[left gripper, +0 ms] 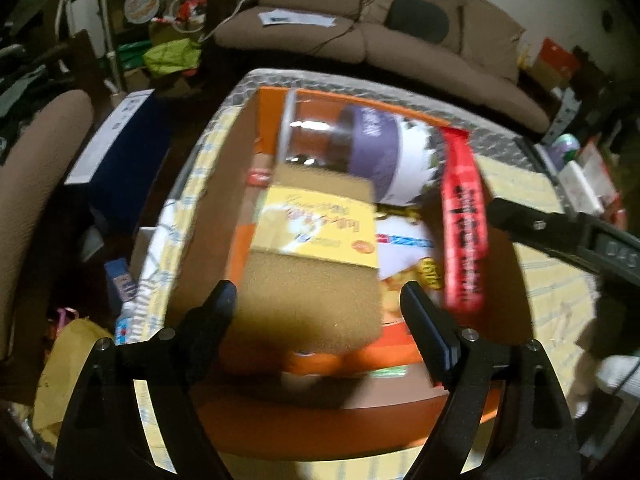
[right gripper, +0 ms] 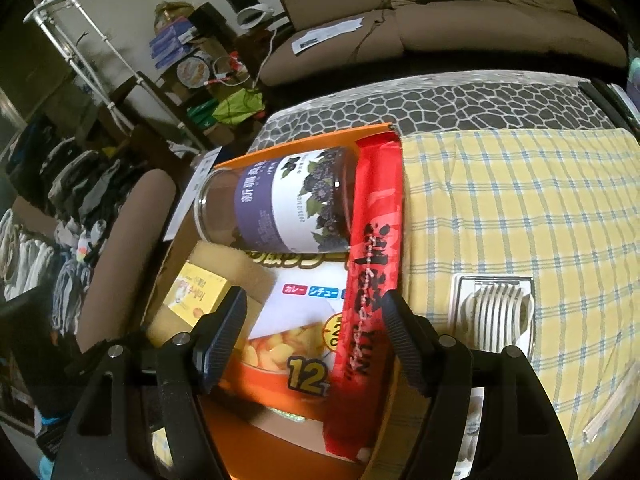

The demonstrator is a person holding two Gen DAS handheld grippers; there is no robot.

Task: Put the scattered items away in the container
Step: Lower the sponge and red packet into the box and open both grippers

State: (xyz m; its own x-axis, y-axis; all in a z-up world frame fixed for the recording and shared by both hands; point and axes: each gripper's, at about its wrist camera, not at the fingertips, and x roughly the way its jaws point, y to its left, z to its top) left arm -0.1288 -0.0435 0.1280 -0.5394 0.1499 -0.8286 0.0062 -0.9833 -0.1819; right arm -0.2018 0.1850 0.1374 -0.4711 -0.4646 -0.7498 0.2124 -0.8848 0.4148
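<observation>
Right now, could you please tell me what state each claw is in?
Left claw: open, holding nothing, above the sponge in the box.
Right claw: open, holding nothing.

Sponge pack (left gripper: 312,280) motion-blurred; curry carton (right gripper: 296,344) largely hidden beneath red packet (right gripper: 370,292).

Container (right gripper: 304,142): orange cardboard box, brown inner walls.
Jar (right gripper: 276,200): clear glass, purple band, white label with dark berry print.
Long packet (right gripper: 370,276): red, black characters.
Sponge (left gripper: 316,280): tan-brown, yellow paper wrap with white and orange print.
Flat pack (right gripper: 296,320) under them: white and orange, blue and red tags, yellow food photo.
Tablecloth (right gripper: 520,208): yellow, blue-white check.
Mat (right gripper: 460,102) beneath: grey with black cobble pattern.
Egg slicer (right gripper: 494,312): white.
Sofa (right gripper: 500,28): brown.
Gripper fingers (right gripper: 222,328): black.
</observation>
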